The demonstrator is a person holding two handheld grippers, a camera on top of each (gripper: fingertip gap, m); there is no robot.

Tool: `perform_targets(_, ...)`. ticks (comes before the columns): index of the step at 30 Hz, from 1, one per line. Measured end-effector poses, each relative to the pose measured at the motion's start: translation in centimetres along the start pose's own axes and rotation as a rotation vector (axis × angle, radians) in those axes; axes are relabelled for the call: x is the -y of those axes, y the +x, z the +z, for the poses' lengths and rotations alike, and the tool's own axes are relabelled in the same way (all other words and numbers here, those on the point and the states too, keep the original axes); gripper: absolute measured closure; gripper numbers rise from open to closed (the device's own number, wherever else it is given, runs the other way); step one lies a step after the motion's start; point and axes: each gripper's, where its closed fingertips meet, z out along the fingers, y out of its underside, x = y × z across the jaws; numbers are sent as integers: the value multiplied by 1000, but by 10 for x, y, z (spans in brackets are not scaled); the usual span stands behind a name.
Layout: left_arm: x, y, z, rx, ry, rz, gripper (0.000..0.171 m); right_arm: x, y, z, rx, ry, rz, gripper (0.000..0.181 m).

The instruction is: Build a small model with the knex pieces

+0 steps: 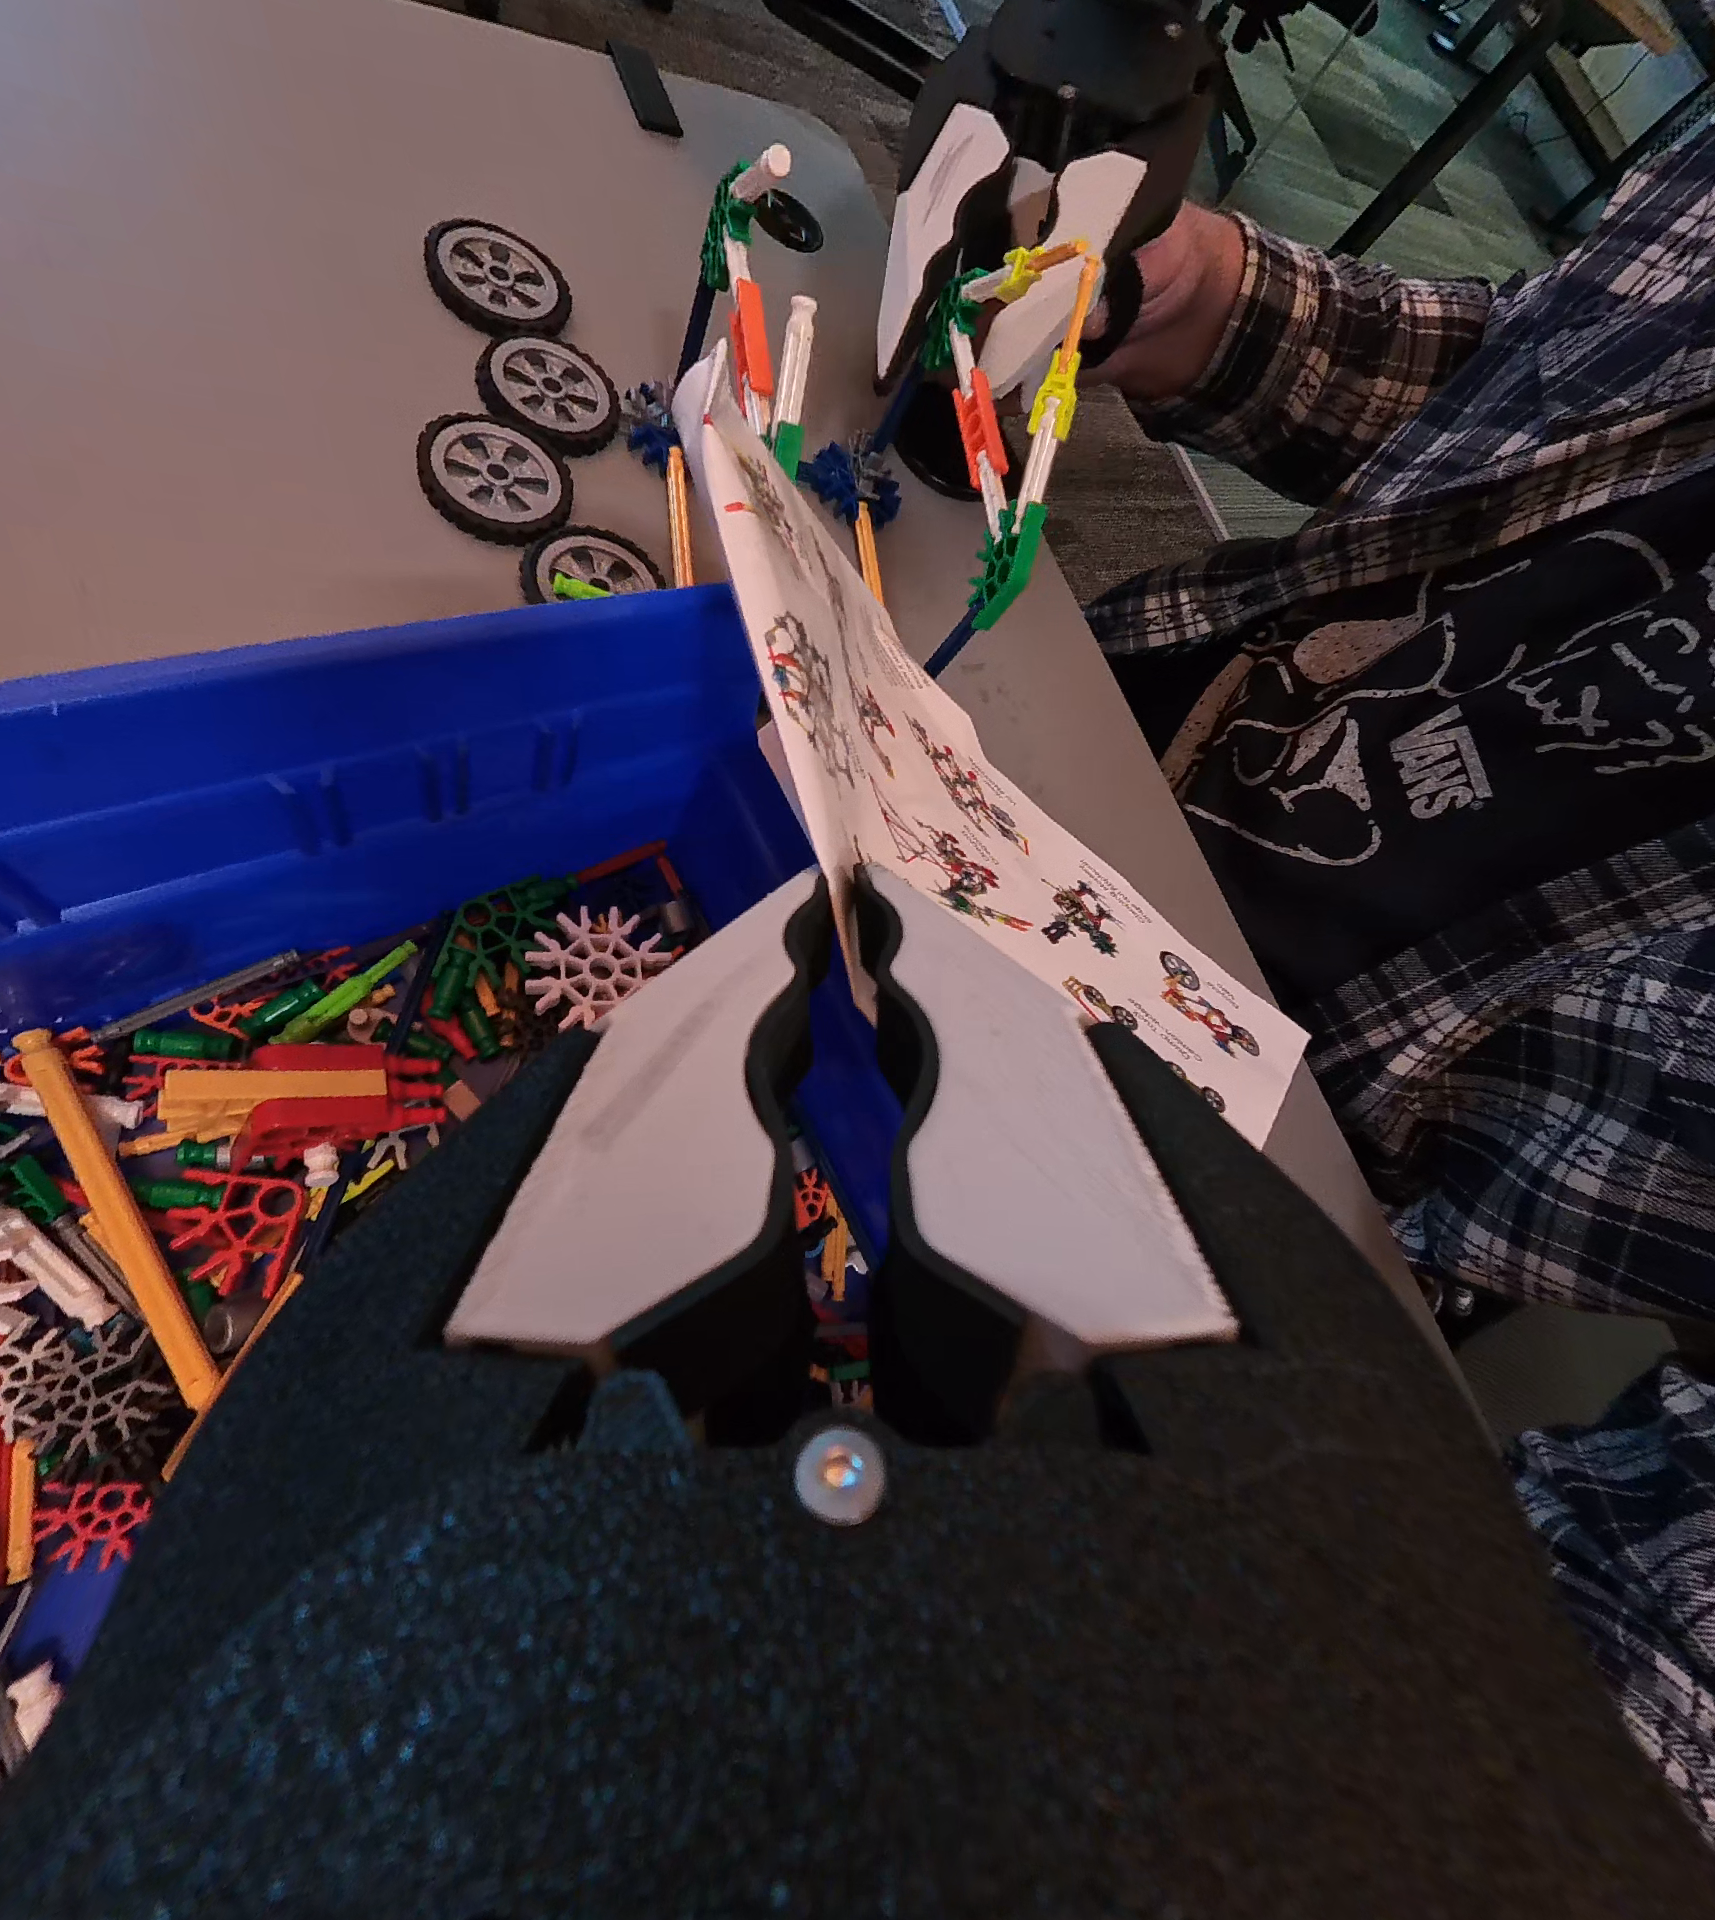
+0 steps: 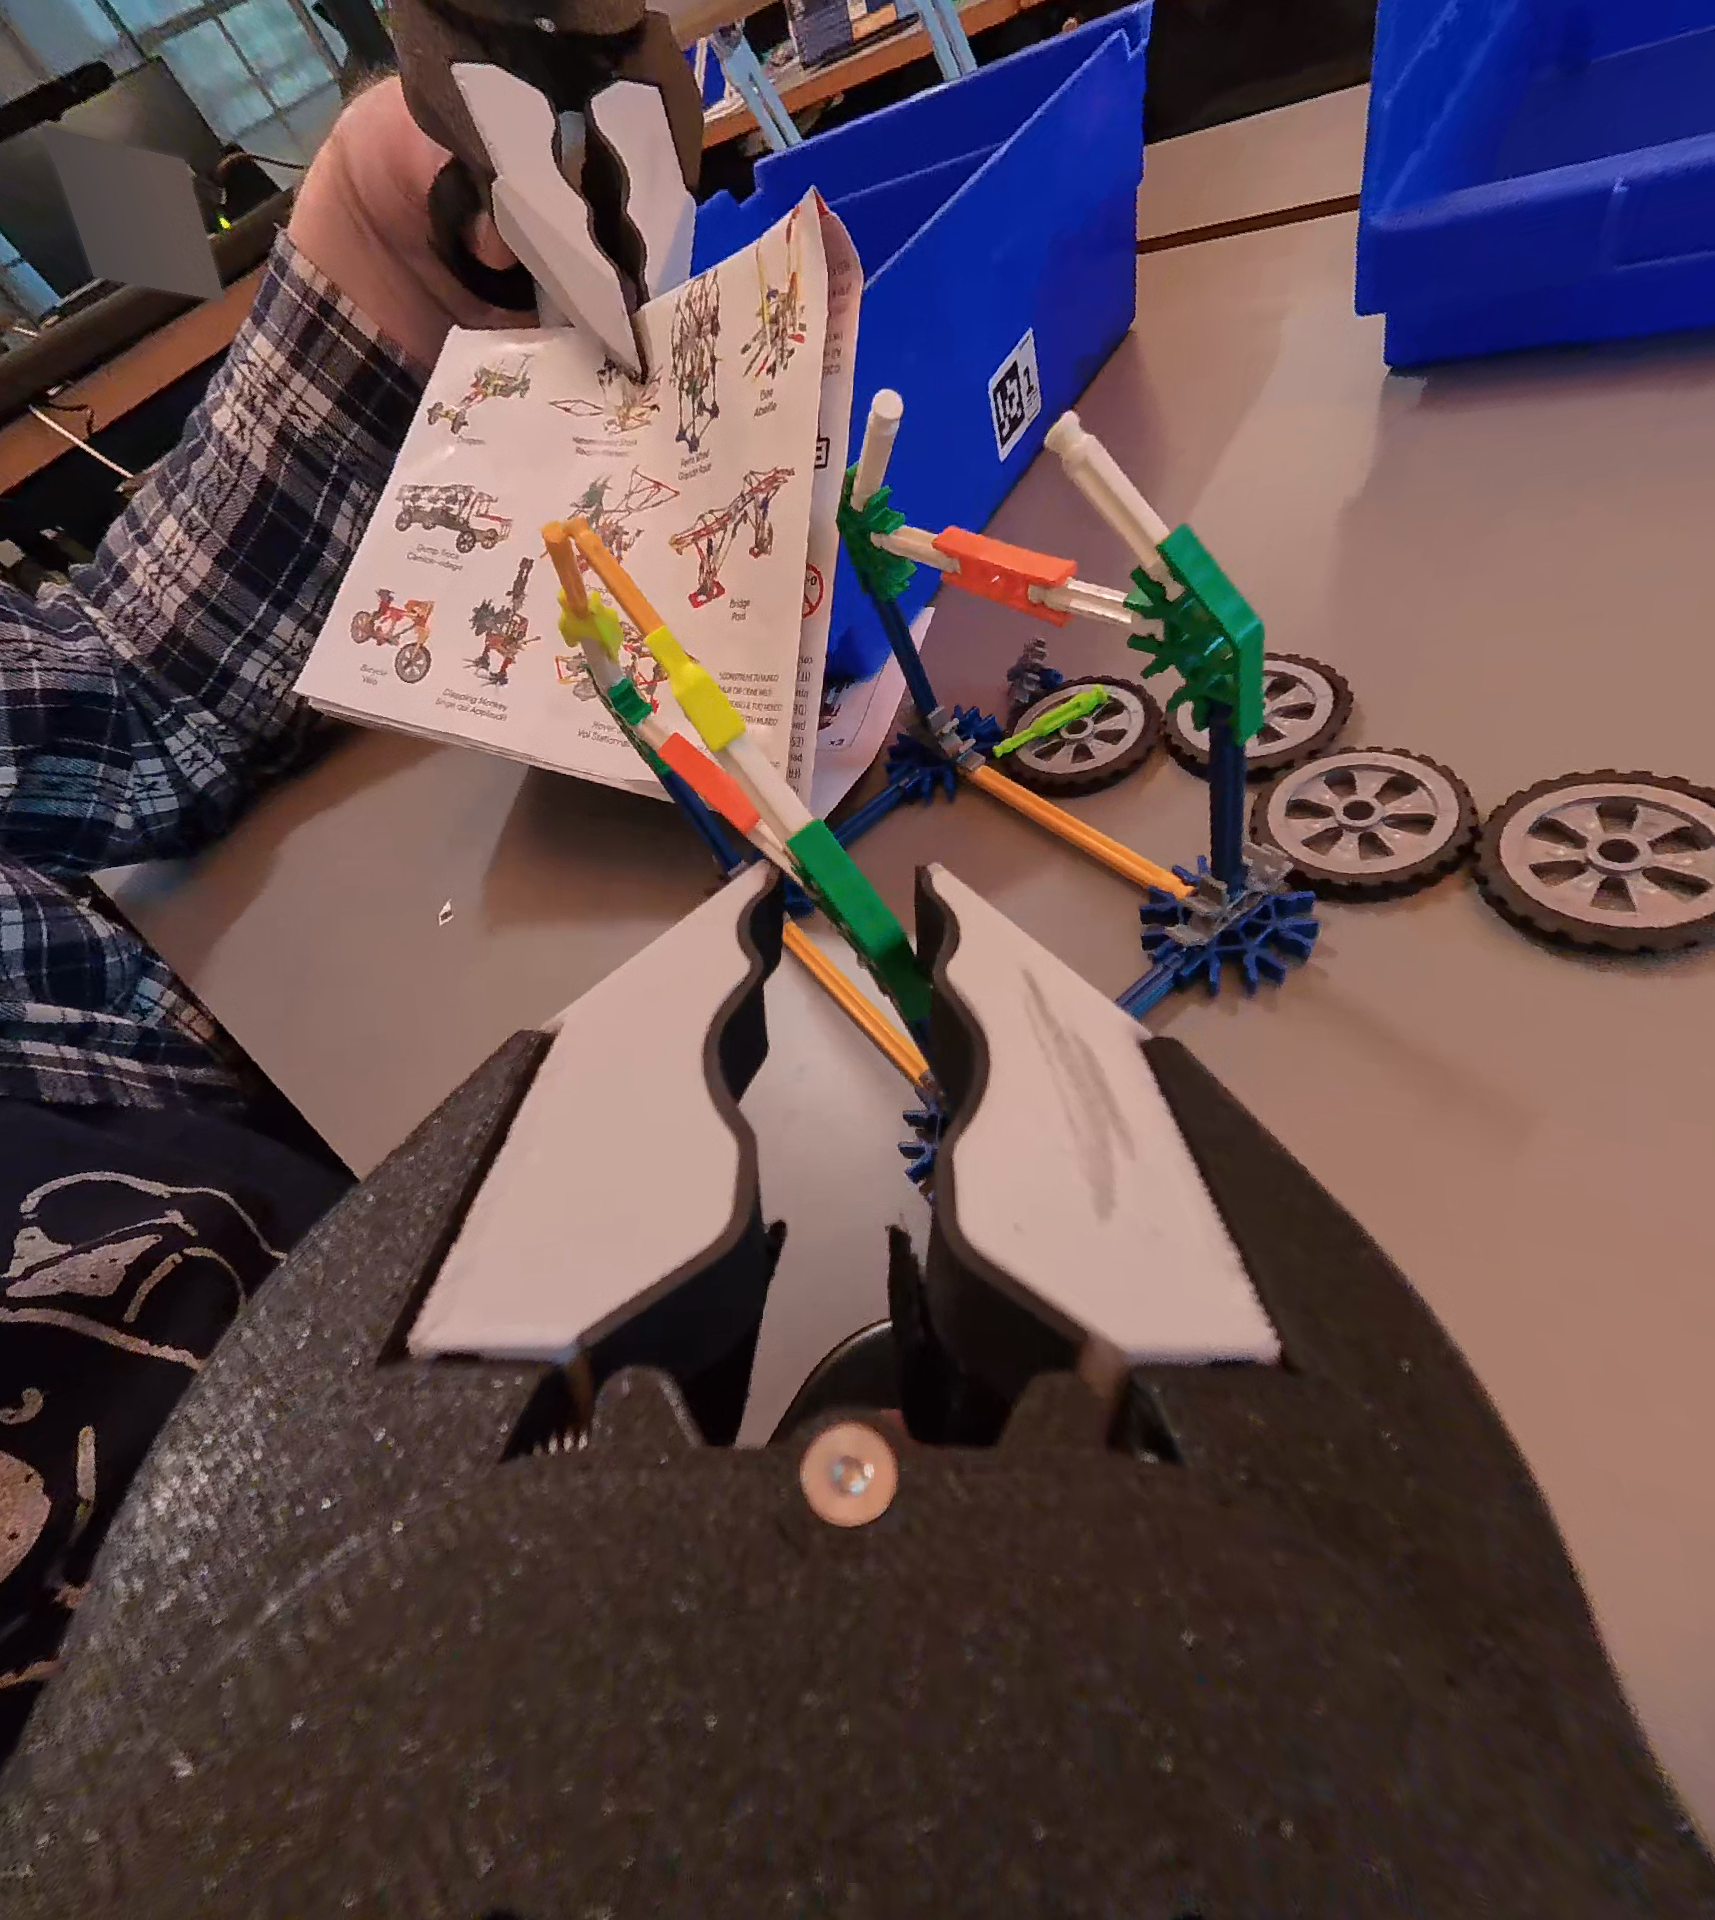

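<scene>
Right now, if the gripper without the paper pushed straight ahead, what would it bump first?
The right gripper would probably meet the green connector of the toy frame first; that piece already sits between its fingertips, though depth is unclear.

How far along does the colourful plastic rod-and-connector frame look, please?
Done: a partial colourful plastic rod-and-connector frame stands on the grey table. In hand: the left gripper pinches the printed paper leaflet; the right gripper straddles the frame's near side, grip unclear. Remaining: four grey spoked wheels lie loose; the blue plastic bin holds spare pieces.
</scene>
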Motion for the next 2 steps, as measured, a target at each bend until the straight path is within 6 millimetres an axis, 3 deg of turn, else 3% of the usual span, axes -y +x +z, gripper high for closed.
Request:
perform_targets(1, 0, 0, 0, 0, 0, 0, 170, 0, 0, 0, -1, 1, 2, 157)
perform_targets(2, 0, 0, 0, -1, 0, -1, 170, 0, 1, 0, -2, 1, 4, 157)
